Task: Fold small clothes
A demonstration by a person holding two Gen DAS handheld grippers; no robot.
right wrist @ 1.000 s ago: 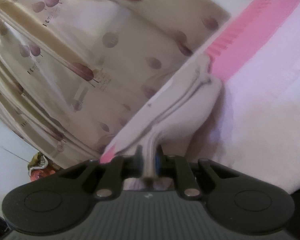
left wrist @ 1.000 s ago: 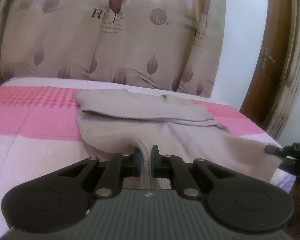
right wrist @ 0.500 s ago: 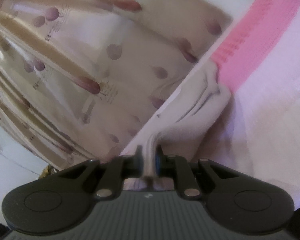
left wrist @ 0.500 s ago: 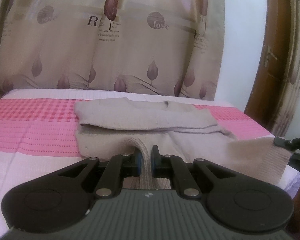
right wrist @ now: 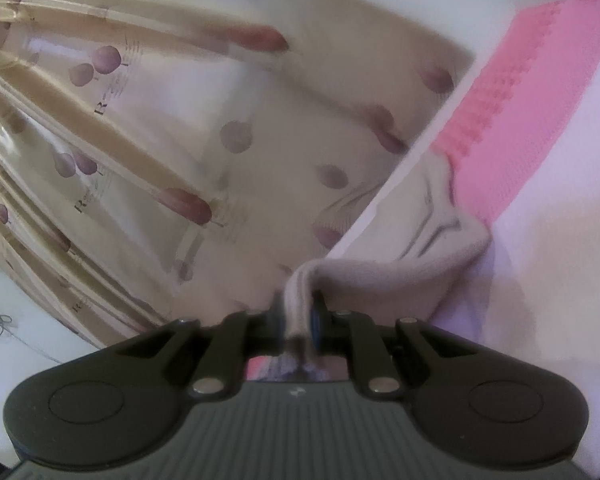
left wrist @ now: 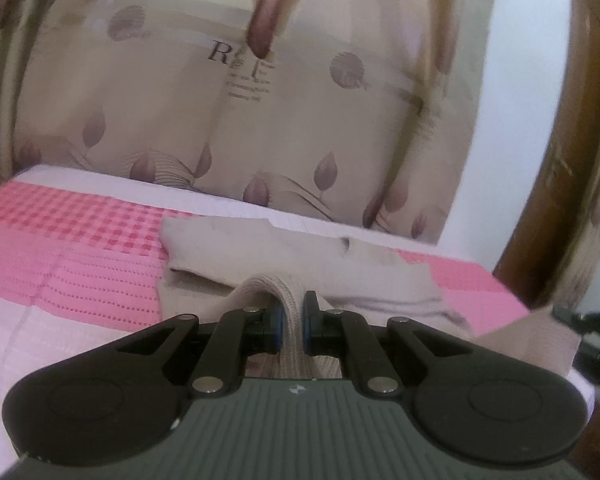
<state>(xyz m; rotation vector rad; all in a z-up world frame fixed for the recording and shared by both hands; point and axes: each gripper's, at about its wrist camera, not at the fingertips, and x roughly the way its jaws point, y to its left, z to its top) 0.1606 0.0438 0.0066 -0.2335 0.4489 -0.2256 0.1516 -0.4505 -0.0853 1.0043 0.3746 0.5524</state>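
Observation:
A beige knit garment (left wrist: 284, 252) lies partly folded on the pink and white bedspread (left wrist: 72, 256). My left gripper (left wrist: 291, 322) is shut on its ribbed hem, lifted off the bed. In the right wrist view, my right gripper (right wrist: 300, 320) is shut on another part of the same garment's (right wrist: 412, 268) hem, held up and tilted. The lifted hem stretches to the right in the left wrist view, where the right gripper (left wrist: 592, 328) shows dark at the frame edge.
A beige curtain (left wrist: 260, 100) with leaf print hangs behind the bed. A white wall (left wrist: 516, 120) and a brown wooden door frame (left wrist: 560, 184) stand at the right. The bed's right edge lies under the right gripper.
Both grippers have lifted the near hem and carried it forward over the garment toward the curtain. Less of the garment's lower half shows flat on the bed.

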